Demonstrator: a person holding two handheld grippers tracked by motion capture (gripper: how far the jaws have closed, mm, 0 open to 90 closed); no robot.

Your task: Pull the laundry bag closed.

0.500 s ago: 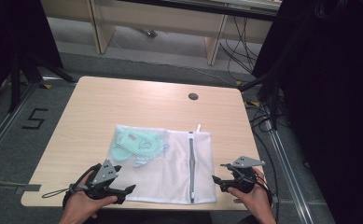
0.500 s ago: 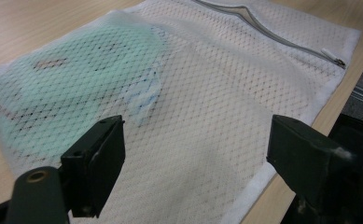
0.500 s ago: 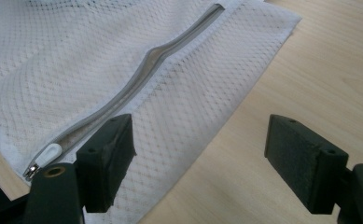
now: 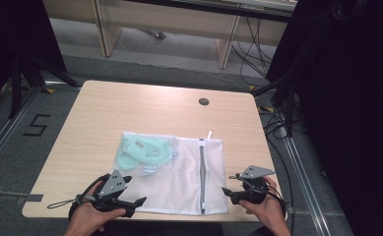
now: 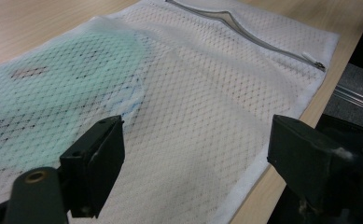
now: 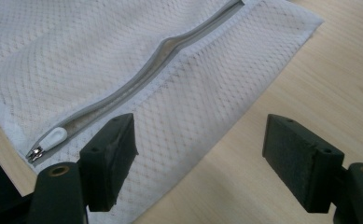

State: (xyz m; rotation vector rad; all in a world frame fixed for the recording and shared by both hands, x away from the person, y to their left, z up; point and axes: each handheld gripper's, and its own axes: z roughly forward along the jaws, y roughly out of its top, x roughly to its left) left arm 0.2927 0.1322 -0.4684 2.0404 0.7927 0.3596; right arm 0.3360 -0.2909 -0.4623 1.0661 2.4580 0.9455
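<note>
Between both pairs of parted jaws: a white mesh laundry bag (image 4: 179, 172) lying flat, zipper (image 6: 137, 79) closed.
Its pull tab (image 6: 53, 138) sits just left of the right gripper (image 4: 234, 192); likely pinch there while the left gripper (image 4: 135, 204), over the near hem, pins fabric. Green garment (image 5: 53, 88) inside; wooden table (image 4: 130, 108), grey floor.
</note>
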